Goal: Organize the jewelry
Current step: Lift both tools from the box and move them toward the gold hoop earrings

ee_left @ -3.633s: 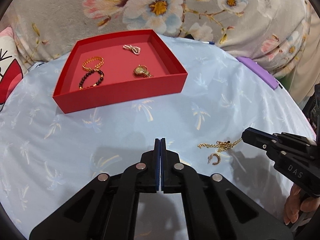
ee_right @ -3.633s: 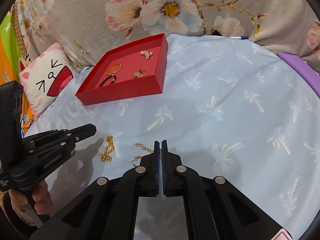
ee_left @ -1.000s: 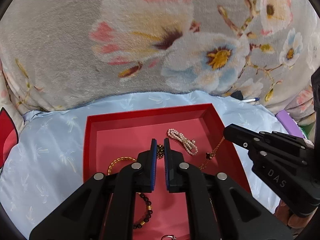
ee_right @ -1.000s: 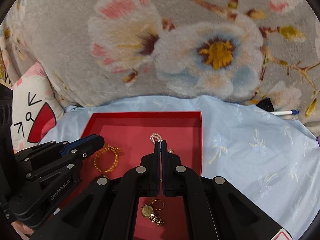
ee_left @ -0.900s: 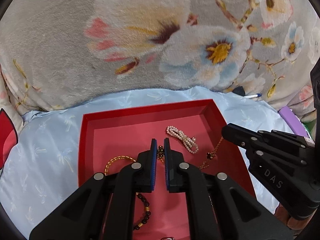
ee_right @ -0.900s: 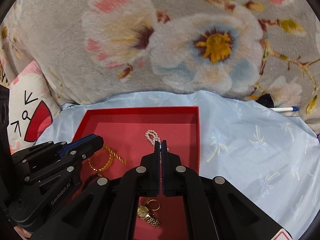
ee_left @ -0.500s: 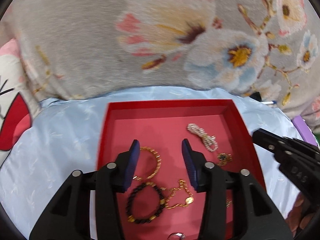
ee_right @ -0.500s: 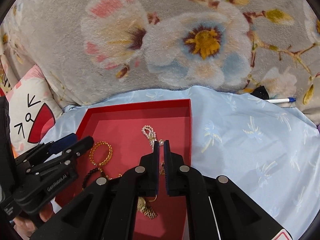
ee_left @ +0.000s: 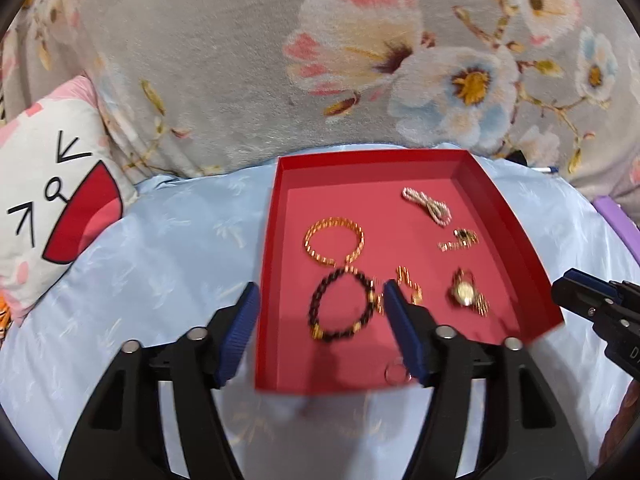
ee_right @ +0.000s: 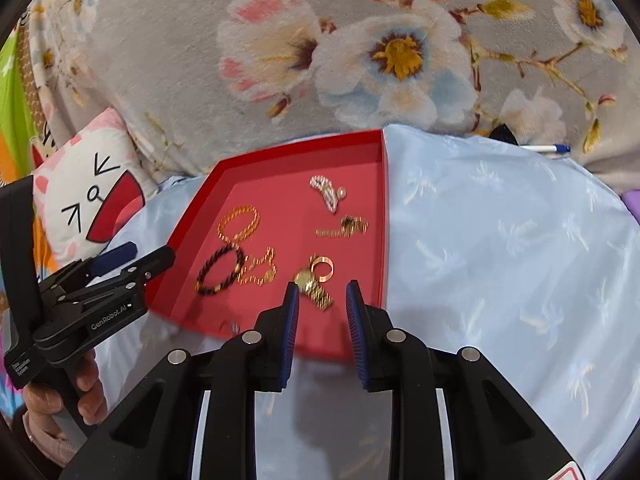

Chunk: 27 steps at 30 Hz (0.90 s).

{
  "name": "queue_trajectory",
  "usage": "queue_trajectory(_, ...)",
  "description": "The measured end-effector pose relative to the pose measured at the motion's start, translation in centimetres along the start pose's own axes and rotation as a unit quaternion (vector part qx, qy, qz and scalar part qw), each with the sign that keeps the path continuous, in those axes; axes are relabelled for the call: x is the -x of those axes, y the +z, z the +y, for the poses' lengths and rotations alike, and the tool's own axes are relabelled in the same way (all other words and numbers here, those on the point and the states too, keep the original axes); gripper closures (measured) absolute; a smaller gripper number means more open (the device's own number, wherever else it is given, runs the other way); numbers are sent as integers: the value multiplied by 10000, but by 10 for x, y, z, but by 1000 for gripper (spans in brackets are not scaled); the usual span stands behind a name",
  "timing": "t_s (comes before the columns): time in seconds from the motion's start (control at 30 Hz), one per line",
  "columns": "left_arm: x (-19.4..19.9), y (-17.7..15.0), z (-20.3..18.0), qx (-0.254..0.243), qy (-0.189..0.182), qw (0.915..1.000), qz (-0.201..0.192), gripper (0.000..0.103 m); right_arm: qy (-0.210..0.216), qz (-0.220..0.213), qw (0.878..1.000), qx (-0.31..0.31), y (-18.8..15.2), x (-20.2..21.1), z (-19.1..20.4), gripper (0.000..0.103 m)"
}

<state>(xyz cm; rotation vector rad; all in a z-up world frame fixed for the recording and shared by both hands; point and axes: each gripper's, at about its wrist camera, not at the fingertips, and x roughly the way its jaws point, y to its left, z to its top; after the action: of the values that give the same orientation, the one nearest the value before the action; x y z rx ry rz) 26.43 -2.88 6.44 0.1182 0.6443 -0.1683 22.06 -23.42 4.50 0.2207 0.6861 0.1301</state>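
A red tray [ee_left: 504,208] [ee_right: 192,216] sits on the pale blue cloth and holds the jewelry: a gold bracelet [ee_left: 334,242] [ee_right: 239,224], a dark beaded bracelet [ee_left: 342,306] [ee_right: 220,272], a pearl piece [ee_left: 427,205] [ee_right: 328,192], a gold chain with a dark charm [ee_left: 459,239] [ee_right: 346,227], another gold chain [ee_left: 408,286] [ee_right: 260,270] and a gold watch [ee_left: 466,294] [ee_right: 312,286]. My left gripper [ee_left: 318,312] is open and empty over the tray's near left edge. My right gripper [ee_right: 322,300] is open and empty above the tray's near right part, by the watch.
A grey floral blanket [ee_left: 280,60] rises behind the tray. A cat-face cushion [ee_left: 44,208] lies at the left. A pen [ee_right: 544,148] lies at the back right and a purple object [ee_left: 620,224] at the right edge.
Both grippers have opened and drawn back from the tray. The two gold chains they carried from the cloth now lie in the tray.
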Motion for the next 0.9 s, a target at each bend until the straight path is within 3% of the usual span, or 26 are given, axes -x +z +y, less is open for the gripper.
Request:
queue_trajectory(0.17, 32, -29, -2, -149, -15, 9998, -148, 25, 39, 114, 9999, 15, -34, 25, 0, 69)
queue_trajectory(0.43, 54, -82, -4, -81, -236, 9992, 301, 23, -43, 466, 9989, 2, -97, 51, -1, 67)
queue_trajectory(0.53, 62, -100, -1, 36, -273, 9989, 374, 23, 36, 478, 9988, -113, -114, 64, -2, 61)
queue_trajectory(0.73, 73, -128, -3, 137, -377, 9973, 613, 23, -157, 551, 9983, 34, -140, 72, 2, 59)
queue_trajectory(0.9, 84, -138, -5, 64, -412, 9975, 569, 23, -278, 524, 9980, 229, -144, 70, 8, 59)
